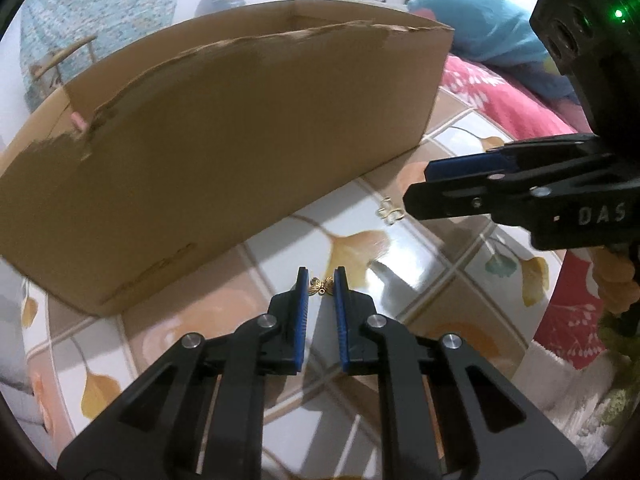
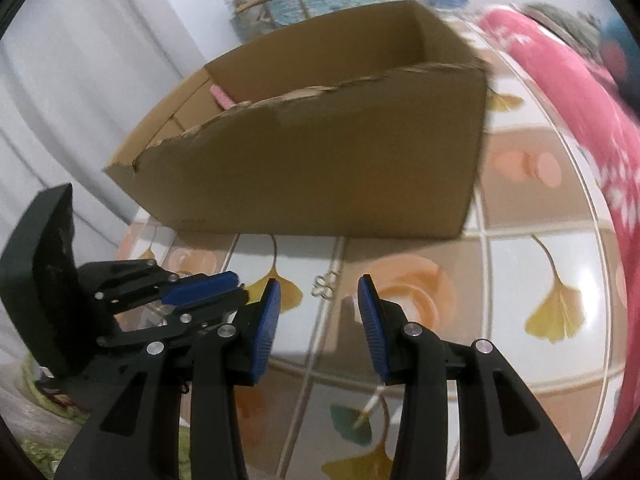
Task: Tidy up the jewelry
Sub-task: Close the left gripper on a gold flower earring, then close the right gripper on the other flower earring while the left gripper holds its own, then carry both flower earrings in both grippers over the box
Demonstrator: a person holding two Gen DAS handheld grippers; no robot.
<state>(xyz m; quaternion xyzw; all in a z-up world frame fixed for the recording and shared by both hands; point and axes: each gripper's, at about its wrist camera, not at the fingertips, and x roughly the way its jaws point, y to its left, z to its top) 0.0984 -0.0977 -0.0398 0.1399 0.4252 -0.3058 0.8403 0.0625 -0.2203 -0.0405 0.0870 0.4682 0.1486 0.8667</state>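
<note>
**Ana:** Closest to the lens, the left gripper (image 1: 321, 280) has its blue pads pinched on one small gold charm (image 1: 322, 286), down at the table (image 1: 420, 276) with the leaf-and-square pattern.

**Ben:** And the biggest thing?

**Ana:** One cardboard box (image 1: 224, 148), open at the top, with a ragged torn near edge. It stands on the far side of the table. From the right wrist view, one pink object (image 2: 221, 97) leans in its far left inner corner; what it is I cannot tell.

**Ben:** The other gripper?

**Ana:** That right gripper (image 2: 319, 292) has its jaws apart, with nothing between the pads. In the left wrist view it comes in from the right, pointing left.

**Ben:** How many pieces of jewelry?

**Ana:** Two that I can count. The gold charm in the left jaws, and one pale metal clasp (image 2: 326, 283) lying loose on the table, near the box's near wall and just beyond the right gripper's tips.

**Ben:** Behind all that?

**Ana:** One pink cloth (image 1: 508, 100) at the far right and one blue bundle (image 1: 476, 28) behind it.
</note>
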